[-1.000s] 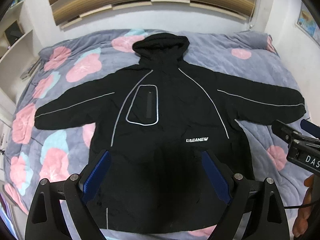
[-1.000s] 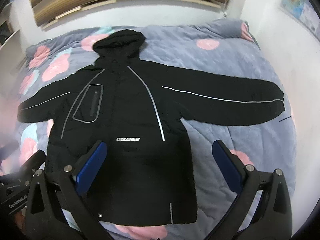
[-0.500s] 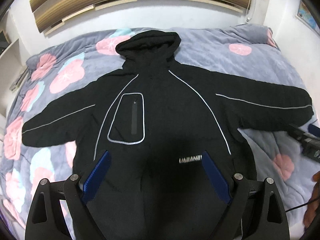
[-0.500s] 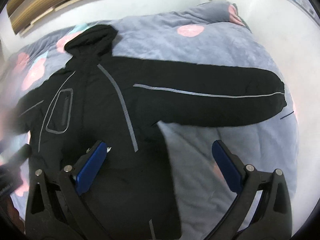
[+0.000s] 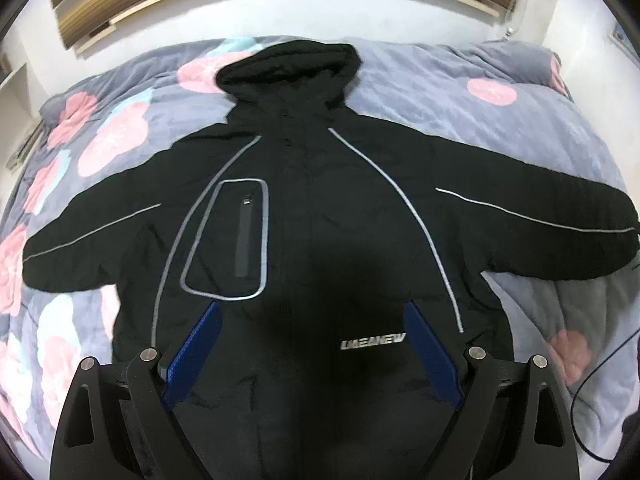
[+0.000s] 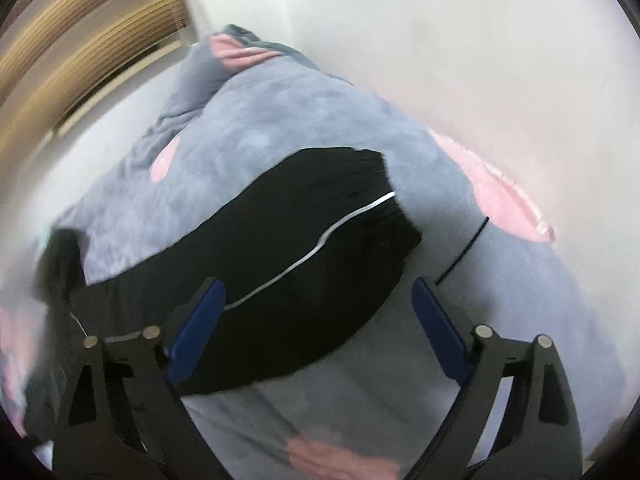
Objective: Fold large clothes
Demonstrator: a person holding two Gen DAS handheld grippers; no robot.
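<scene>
**Two grippers spread wide over one black jacket**

Two views, and you start at the left. Your left gripper (image 5: 312, 344) hangs above the lower front of the black jacket (image 5: 320, 220), pointing up along its middle toward the hood (image 5: 288, 68). Its blue fingers (image 5: 196, 352) stand wide apart with nothing between them but the jacket front seen past them; whether they touch the cloth cannot be told. The jacket lies face up and flat on the grey floral quilt (image 5: 460, 80), both sleeves stretched out sideways. The left-hand sleeve (image 5: 80, 240) reaches toward the quilt's pink flowers; the outlined chest pocket (image 5: 228, 240) sits just beyond your left finger, and the white logo (image 5: 372, 345) lies close inside your right finger. The right-hand sleeve (image 5: 540, 224) runs out to the quilt's far side, and a thin black cable (image 5: 592, 364) trails across the quilt below it.

Moving right, your right gripper (image 6: 316, 320) is turned toward that sleeve end (image 6: 304, 264), in a blurred view. Its blue fingers (image 6: 196, 332) are likewise spread and hold nothing: the left one sits over the sleeve, the right one over bare quilt (image 6: 280, 128) just past the cuff (image 6: 380, 184). The white wall (image 6: 440, 40) stands close behind.
</scene>
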